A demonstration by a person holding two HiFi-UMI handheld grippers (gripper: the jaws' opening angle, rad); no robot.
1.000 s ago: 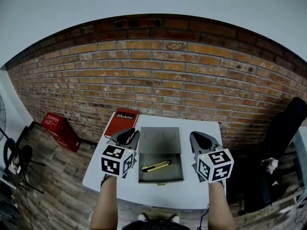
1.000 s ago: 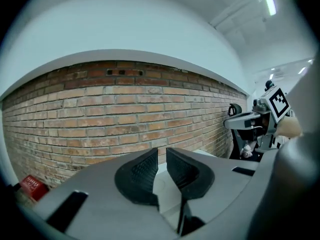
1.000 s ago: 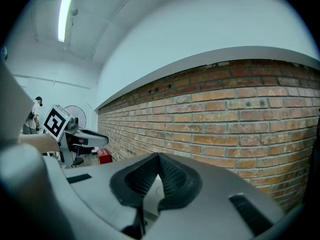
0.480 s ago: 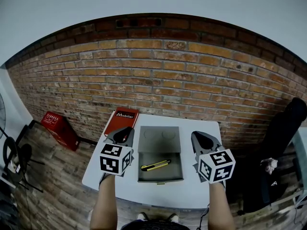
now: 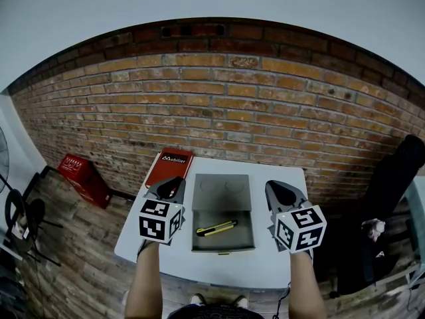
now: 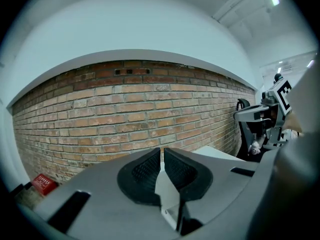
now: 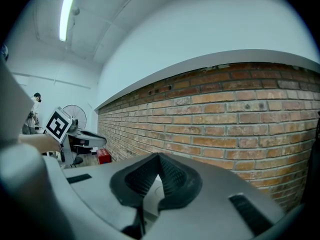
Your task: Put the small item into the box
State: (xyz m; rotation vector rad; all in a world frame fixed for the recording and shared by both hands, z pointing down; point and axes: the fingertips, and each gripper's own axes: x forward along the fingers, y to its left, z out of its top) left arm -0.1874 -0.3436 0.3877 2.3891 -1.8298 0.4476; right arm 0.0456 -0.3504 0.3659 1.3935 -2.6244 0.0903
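Observation:
On the white table (image 5: 219,271) sits an open grey box (image 5: 223,249), its lid (image 5: 222,193) lying flat behind it. A yellow and black utility knife (image 5: 216,228) lies slanted inside the box. My left gripper (image 5: 174,183) hovers just left of the box, and my right gripper (image 5: 279,190) hovers just right of it. Both are shut with nothing between the jaws. In the left gripper view the left gripper (image 6: 162,151) points at the brick wall, as does the right gripper (image 7: 159,156) in its own view.
A red book (image 5: 169,167) lies at the table's back left corner. A red crate (image 5: 83,178) stands on the floor at the left and a black chair (image 5: 392,198) at the right. The brick wall (image 5: 219,111) runs behind the table.
My left gripper has drifted slightly left, away from the box. The right gripper and the knife have hardly moved.

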